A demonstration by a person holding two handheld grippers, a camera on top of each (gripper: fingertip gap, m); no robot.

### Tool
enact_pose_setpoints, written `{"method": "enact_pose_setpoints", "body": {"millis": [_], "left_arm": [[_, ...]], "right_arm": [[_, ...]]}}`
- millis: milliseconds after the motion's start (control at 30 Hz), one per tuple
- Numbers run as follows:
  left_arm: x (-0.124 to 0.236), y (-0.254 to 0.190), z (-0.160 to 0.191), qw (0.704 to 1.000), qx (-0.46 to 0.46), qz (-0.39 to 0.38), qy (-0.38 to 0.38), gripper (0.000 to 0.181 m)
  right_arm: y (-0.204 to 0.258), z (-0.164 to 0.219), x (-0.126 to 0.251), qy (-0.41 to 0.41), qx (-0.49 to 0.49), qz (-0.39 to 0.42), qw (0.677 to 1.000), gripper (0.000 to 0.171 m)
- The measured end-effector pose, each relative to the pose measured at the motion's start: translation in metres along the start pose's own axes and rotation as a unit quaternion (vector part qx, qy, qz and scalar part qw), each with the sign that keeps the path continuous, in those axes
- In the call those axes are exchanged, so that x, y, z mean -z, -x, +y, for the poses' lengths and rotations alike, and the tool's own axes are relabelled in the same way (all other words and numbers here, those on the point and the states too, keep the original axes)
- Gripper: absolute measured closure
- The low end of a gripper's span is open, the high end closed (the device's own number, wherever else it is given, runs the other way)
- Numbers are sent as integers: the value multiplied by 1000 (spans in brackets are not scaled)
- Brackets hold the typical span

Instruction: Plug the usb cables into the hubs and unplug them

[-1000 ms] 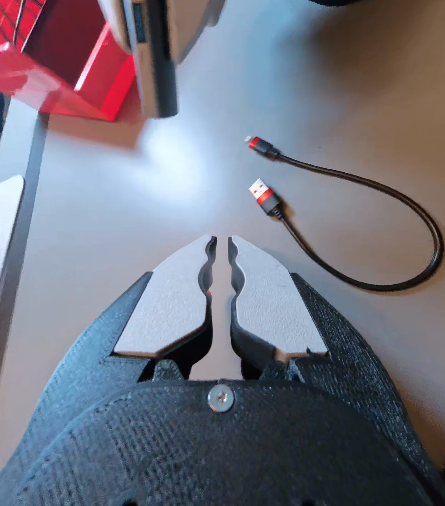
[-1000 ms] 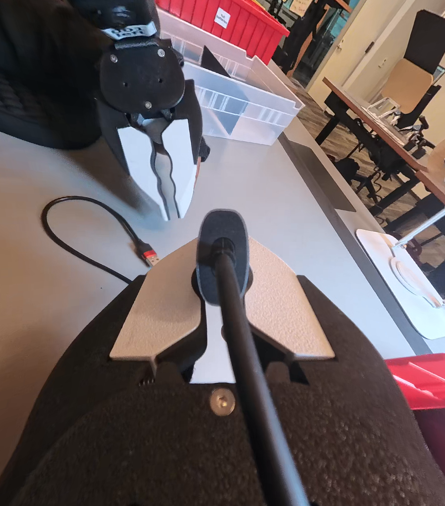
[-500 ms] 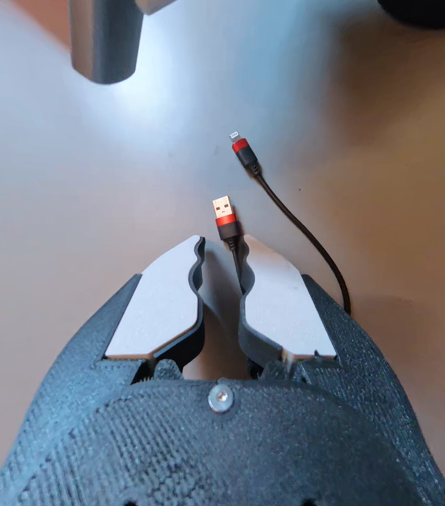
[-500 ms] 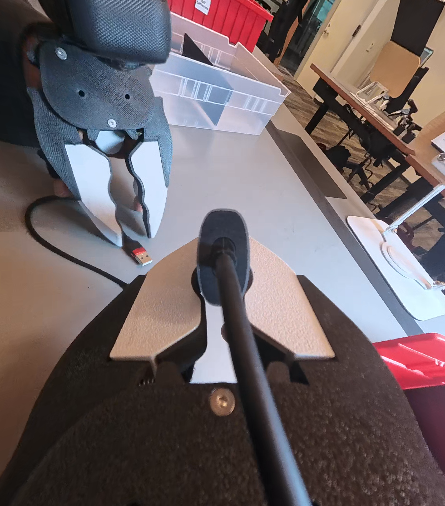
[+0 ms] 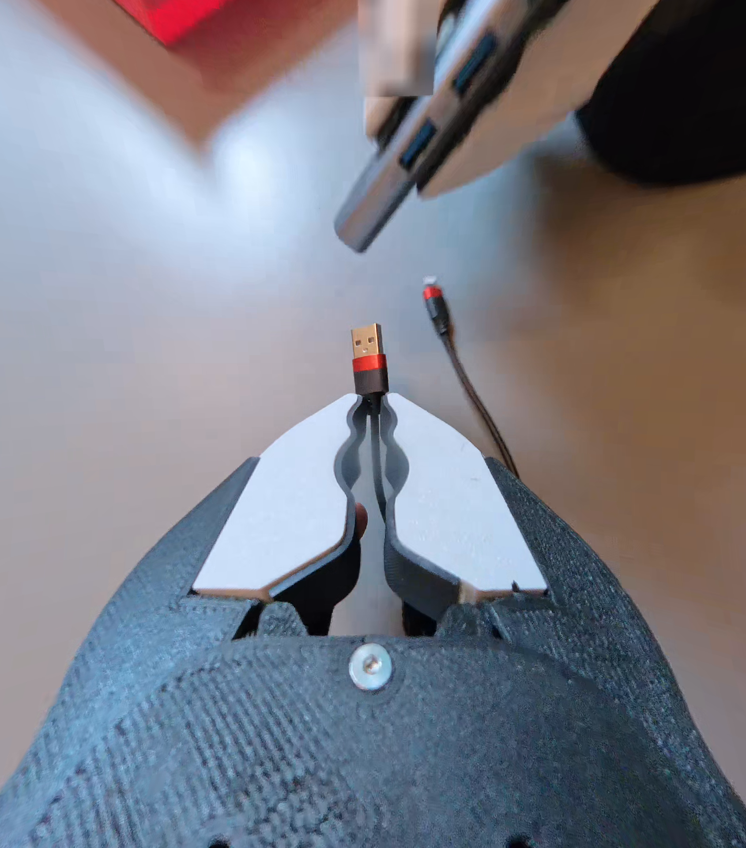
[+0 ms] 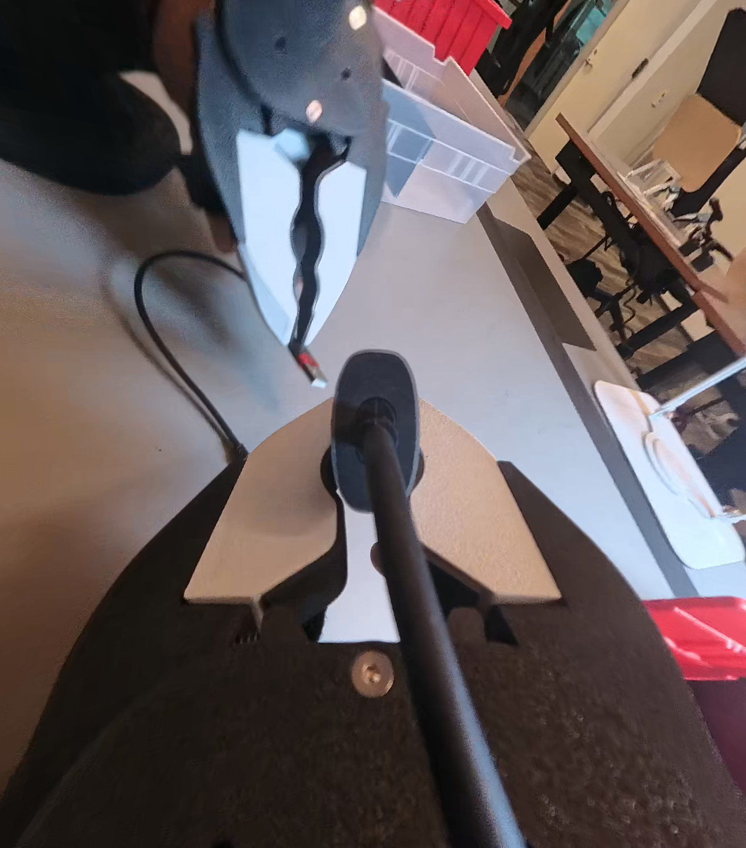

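The left tool (image 5: pixel 370 398) is clenched on the USB cable (image 5: pixel 367 355) behind its plug, above the surface (image 5: pixel 109 321). The right tool (image 6: pixel 373 440) grasps the hub (image 5: pixel 412 151). Next, the plug needs lining up with a port.

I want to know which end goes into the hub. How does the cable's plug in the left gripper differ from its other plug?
The USB-A plug is wide and flat with a gold shell; the small plug is much narrower with a tiny pale tip. The USB-A plug juts from the shut left gripper; the small plug is ungripped, apparently near the table. Both have red collars on one black cable.
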State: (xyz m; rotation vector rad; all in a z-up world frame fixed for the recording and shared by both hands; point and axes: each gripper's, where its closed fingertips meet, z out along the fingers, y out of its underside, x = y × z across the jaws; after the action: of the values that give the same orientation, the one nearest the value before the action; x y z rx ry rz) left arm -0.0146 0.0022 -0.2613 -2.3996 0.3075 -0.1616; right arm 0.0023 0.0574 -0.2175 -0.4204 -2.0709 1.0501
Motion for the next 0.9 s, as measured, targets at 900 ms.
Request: {"method": "enact_pose_setpoints", "body": {"millis": [900], "left_arm": [[15,-19,-21,996,-5,90,10,176]], "right_arm": [[24,4,-22,64,244,52,966,153]]}}
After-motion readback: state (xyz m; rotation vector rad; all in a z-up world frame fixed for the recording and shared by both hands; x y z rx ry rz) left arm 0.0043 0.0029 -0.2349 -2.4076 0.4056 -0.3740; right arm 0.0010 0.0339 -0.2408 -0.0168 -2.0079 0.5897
